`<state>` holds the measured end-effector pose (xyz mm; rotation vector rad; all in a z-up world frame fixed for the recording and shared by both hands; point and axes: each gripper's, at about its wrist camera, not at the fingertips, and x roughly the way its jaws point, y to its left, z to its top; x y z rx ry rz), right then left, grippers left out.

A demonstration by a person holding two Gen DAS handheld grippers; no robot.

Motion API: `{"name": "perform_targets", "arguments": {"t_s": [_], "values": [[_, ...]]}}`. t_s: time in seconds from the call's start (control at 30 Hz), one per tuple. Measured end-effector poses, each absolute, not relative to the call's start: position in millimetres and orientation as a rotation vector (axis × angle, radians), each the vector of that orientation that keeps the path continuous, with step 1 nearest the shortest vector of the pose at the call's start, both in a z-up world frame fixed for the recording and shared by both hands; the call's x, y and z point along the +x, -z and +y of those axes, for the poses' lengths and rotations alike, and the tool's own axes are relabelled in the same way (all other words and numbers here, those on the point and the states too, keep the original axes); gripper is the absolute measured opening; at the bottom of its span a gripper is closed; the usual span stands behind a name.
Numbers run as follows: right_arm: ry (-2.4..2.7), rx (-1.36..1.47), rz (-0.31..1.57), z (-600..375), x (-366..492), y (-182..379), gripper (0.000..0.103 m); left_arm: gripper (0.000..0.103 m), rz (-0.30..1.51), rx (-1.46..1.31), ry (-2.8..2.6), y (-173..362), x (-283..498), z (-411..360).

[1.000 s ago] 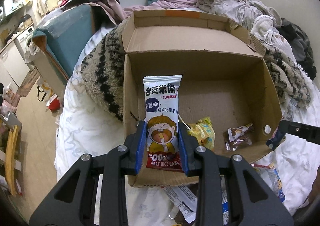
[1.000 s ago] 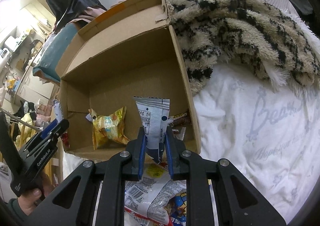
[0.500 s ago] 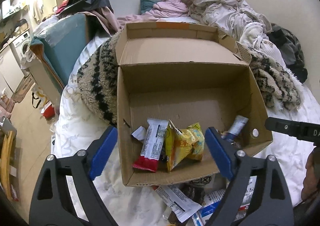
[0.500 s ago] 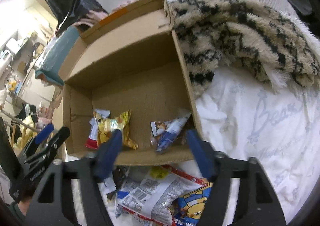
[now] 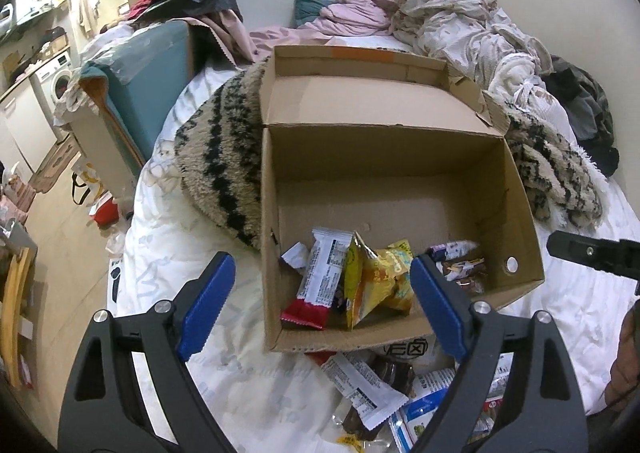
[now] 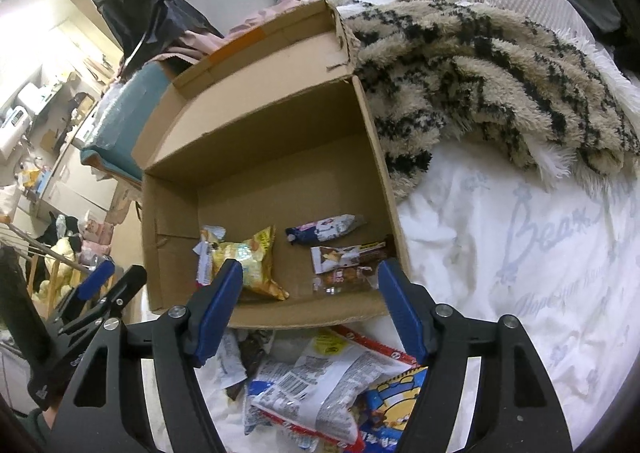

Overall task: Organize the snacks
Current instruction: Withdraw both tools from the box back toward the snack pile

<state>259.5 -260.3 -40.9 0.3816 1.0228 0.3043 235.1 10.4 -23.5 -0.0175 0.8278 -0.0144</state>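
Observation:
An open cardboard box [image 5: 400,157] [image 6: 264,133] lies on a white bed. Inside it are a white and red rice-cake packet [image 5: 320,277], a yellow snack bag [image 5: 380,277] [image 6: 248,261], a purple and white packet [image 6: 324,229] and small brown packets [image 6: 348,257]. My left gripper [image 5: 320,305] is open and empty, above the box's near left wall. My right gripper [image 6: 310,305] is open and empty, above the box's near wall. More snack packets [image 5: 368,385] [image 6: 320,377] lie loose on the sheet in front of the box.
A fluffy beige and black blanket [image 5: 224,157] [image 6: 480,85] lies behind and beside the box. Heaped clothes [image 5: 440,21] fill the back of the bed. A teal-covered piece of furniture [image 5: 140,93] stands left of the bed, with the floor beyond it.
Both grippers have opened and let go of their packets, which now lie in the box. Both have drawn back a little from the box.

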Motion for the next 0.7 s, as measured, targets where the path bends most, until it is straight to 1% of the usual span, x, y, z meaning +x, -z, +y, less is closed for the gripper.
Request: {"name": "perform_targets", "arguments": {"t_s": [0.3,0.53,0.7], "values": [[-0.331,0.342,0.996,-251,223,23,0.073,0.087,0.815,-0.017,0.015,10,205,17],[-0.316,0.353,1.022,-255,193,28,0.073,0.087,0.824,-0.01,0.02,8,184,19],[-0.309,0.36,1.036,-255,178,30,0.073,0.087,0.856,-0.052,0.011,12,171,25]]}}
